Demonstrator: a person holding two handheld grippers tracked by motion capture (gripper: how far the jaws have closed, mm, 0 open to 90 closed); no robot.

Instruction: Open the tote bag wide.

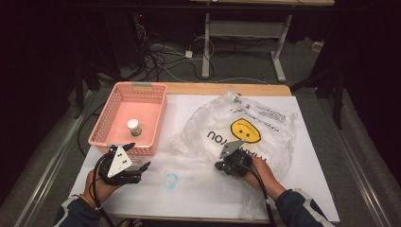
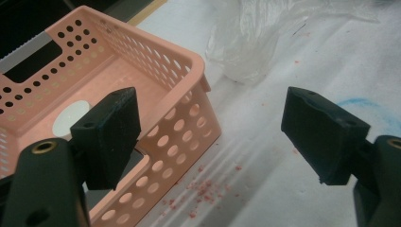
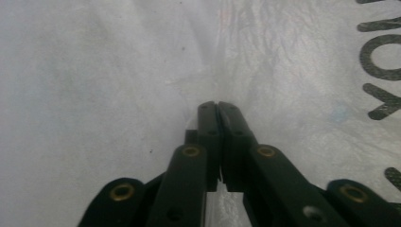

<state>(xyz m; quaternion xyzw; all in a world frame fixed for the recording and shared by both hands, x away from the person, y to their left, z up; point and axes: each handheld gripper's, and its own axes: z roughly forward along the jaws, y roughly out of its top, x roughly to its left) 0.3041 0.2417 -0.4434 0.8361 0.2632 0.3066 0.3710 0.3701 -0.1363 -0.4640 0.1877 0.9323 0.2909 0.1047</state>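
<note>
Right gripper (image 1: 226, 163), matte black with a grey three-cornered plate on top, rests at the near edge of the clear plastic bag (image 1: 246, 125); in the right gripper view its two flat pads (image 3: 218, 118) are pressed together with no gap, and a thin fold of the film appears to be pinched between them, though the film is too sheer to be certain. The bag spreads ahead of and to both sides of this gripper: a crinkled, translucent sheet, glossy where it creases, printed with a round yellow smiley face (image 1: 245, 129) and black block lettering (image 1: 217, 137).

Left gripper (image 1: 128, 166), of the same black build, is held just short of the pink basket (image 1: 106, 118); its jaws stand wide apart with nothing between them, as the left gripper view shows, one square rubbery pad (image 2: 112, 135) in front of the basket's near corner and the other over bare table. The basket is rigid pink plastic, rectangular, its walls pierced by rows of round holes. A small cylindrical jar (image 1: 134, 126) with a white lid stands upright on its floor.

The white table cover (image 1: 189, 189) is smooth, marked with a faint blue ring (image 1: 170, 179) between the two grippers and fine reddish crumbs (image 2: 201, 191) just ahead of the left one
</note>
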